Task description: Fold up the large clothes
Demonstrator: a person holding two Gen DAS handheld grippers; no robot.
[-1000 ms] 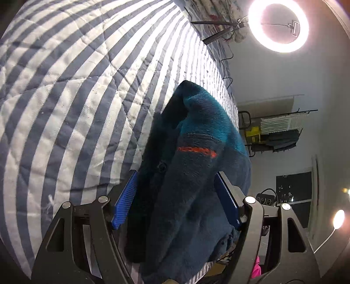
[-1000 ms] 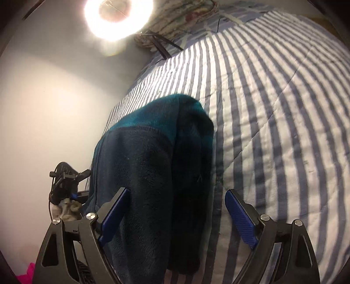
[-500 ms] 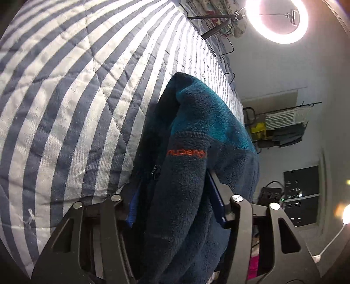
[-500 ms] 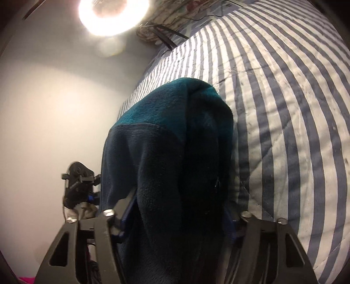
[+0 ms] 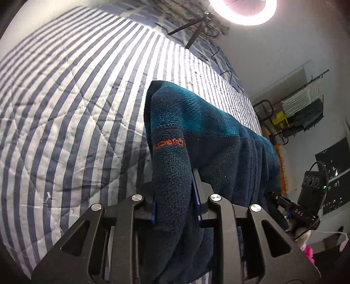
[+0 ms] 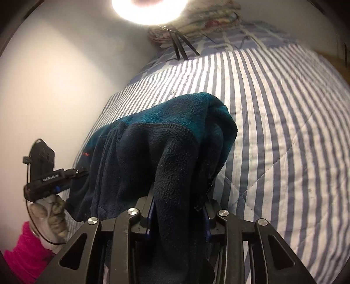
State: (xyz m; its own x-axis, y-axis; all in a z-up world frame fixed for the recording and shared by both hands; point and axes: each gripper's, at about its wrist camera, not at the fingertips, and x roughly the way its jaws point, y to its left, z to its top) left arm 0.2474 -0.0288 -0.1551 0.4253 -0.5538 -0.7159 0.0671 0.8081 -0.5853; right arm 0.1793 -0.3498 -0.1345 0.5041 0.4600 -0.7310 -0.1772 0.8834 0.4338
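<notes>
Fleece (image 5: 203, 139) held up over striped quilt (image 5: 65, 98), spanning both grippers, far end draped on quilt. Left gripper (image 5: 175, 205) jaws just closing, now pinching fleece fold near orange logo (image 5: 169, 144). Right gripper (image 6: 179, 209) jaws likewise just closing, clamped on opposite fold. Two-point hold judged to keep edge taut for folding over. Ring light (image 5: 242, 11) beyond bed.
</notes>
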